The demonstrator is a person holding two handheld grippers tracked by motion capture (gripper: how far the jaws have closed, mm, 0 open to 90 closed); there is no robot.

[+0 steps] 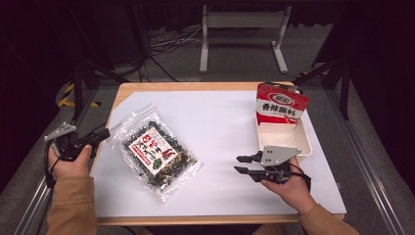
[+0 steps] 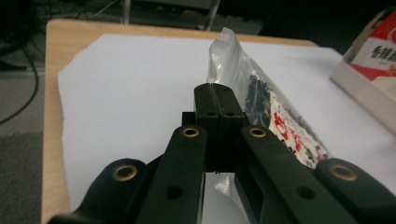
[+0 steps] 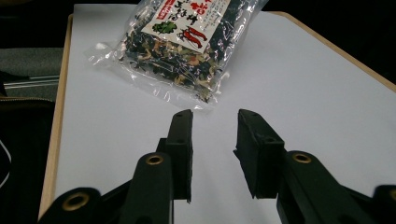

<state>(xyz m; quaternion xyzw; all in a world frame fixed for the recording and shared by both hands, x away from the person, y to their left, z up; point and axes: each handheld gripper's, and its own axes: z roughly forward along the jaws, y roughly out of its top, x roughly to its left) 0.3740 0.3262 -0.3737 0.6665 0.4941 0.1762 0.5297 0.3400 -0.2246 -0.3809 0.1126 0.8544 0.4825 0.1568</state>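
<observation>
One clear bag of dark dried greens, red-and-white label, corner pinched.

Wooden table under a white sheet. Grey carpet floor, white metal stand behind. Dark surroundings.

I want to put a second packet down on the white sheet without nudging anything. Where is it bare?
The widest bare patch of white sheet lies between the clear packet of dried vegetables and the white tray holding the red-and-white bag. The near strip along the table's front edge is also bare. It is crowded around the right gripper by the tray, and where the left gripper pinches the packet's corner.
</observation>
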